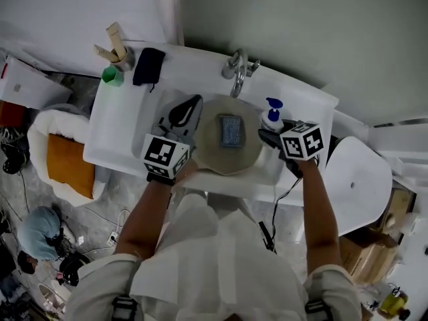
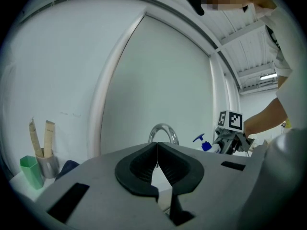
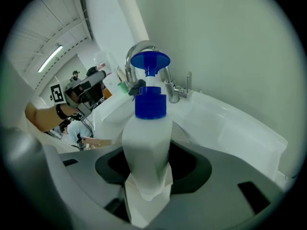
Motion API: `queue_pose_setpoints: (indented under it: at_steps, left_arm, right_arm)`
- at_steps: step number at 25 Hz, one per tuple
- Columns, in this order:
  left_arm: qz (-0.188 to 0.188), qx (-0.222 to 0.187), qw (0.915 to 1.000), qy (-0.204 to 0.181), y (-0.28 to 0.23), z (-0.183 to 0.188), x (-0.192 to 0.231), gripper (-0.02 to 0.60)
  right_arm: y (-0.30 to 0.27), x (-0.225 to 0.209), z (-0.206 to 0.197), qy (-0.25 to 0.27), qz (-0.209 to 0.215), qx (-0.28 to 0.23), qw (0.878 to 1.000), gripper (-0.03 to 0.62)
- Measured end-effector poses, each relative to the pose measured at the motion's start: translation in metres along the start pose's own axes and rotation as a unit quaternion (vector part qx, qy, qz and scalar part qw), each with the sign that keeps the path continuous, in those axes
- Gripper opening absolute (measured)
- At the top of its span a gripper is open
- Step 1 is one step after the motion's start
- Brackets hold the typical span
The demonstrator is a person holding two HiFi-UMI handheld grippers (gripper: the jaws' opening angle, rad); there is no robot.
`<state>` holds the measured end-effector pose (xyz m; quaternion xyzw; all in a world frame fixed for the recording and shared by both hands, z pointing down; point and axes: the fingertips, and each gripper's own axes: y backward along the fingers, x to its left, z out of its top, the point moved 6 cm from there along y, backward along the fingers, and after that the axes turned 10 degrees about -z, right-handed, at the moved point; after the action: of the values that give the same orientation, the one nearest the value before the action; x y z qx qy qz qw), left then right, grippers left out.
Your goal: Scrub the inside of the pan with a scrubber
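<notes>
A round beige pan (image 1: 231, 156) lies in the sink basin, and a blue-grey scrubber (image 1: 231, 131) rests on its inner bottom. My left gripper (image 1: 186, 112) hovers at the pan's left rim; its jaws (image 2: 157, 153) are shut with nothing between them. To the right of the pan, my right gripper (image 1: 273, 136) is shut on a white soap bottle with a blue pump (image 1: 272, 114). In the right gripper view the bottle (image 3: 146, 138) stands upright between the jaws of the right gripper (image 3: 148, 172) and fills the gap.
The chrome faucet (image 1: 239, 69) rises behind the pan. On the white counter (image 1: 120, 122) to the left stand a green cup (image 1: 112, 76), a tin with wooden utensils (image 1: 119, 52) and a dark cloth (image 1: 148, 66). A white toilet (image 1: 361, 182) is at the right.
</notes>
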<state>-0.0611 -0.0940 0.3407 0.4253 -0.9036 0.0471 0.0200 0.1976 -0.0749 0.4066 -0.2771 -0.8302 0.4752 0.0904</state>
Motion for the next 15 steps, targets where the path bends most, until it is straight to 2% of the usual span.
queue_pose_setpoints:
  at_steps: [6, 12, 15]
  left_arm:
    - [-0.002, -0.009, 1.0000, 0.002, 0.011, 0.001, -0.011, 0.017]
    - [-0.003, -0.015, 0.9999, 0.006, 0.019, -0.001, -0.019, 0.017]
    - [-0.003, -0.013, 0.9999, 0.003, 0.022, -0.004, -0.021, 0.017]
  right_arm:
    - [0.001, 0.028, -0.015, 0.019, 0.036, 0.119, 0.992, 0.199]
    - [-0.006, 0.040, -0.030, 0.060, 0.053, 0.244, 0.967, 0.199]
    - [-0.008, 0.043, -0.034, 0.071, 0.056, 0.281, 0.956, 0.199]
